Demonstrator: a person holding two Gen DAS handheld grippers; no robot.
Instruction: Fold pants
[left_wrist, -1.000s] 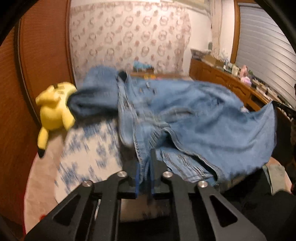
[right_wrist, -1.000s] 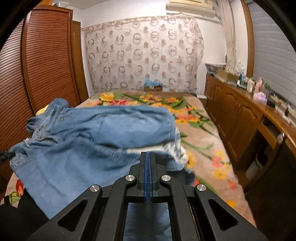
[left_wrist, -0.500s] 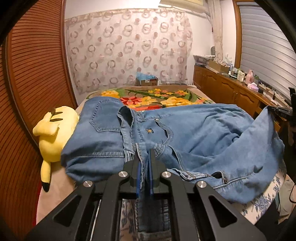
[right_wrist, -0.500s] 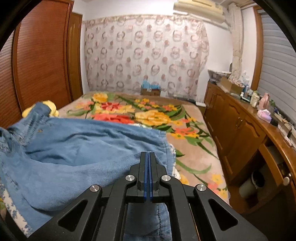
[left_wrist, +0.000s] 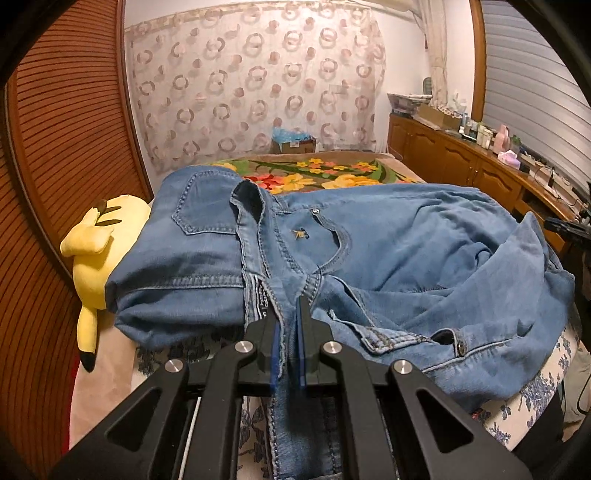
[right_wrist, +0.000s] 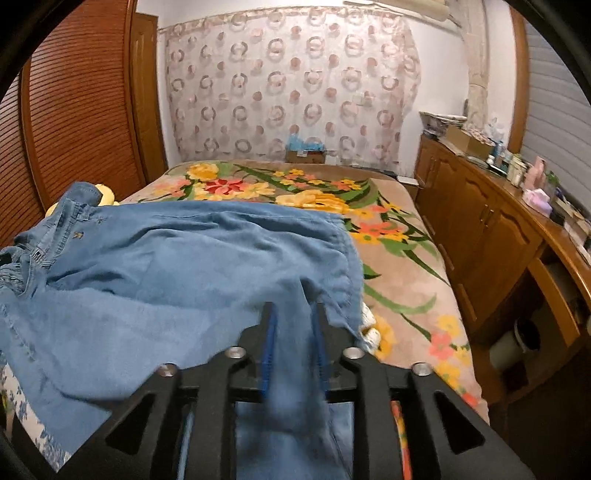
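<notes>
Blue denim pants (left_wrist: 388, 243) lie spread across the near end of the bed, waistband and back pocket at the left. In the right wrist view the pants (right_wrist: 177, 266) cover the left and middle foreground. My left gripper (left_wrist: 287, 314) has its jaws slightly apart with a strip of the waistband running between them. My right gripper (right_wrist: 294, 321) has its jaws open wide, and the leg fabric lies loose between and under them.
A yellow plush toy (left_wrist: 99, 251) lies at the bed's left edge by the wooden wardrobe (left_wrist: 55, 147). The floral bedspread (right_wrist: 399, 266) stretches beyond the pants. A wooden cabinet with clutter (right_wrist: 498, 221) runs along the right. A cardboard box (right_wrist: 306, 155) stands by the curtain.
The pants came down and settled on the bed. My right gripper opened from shut and let go of the leg fabric. My left gripper's jaws parted slightly.
</notes>
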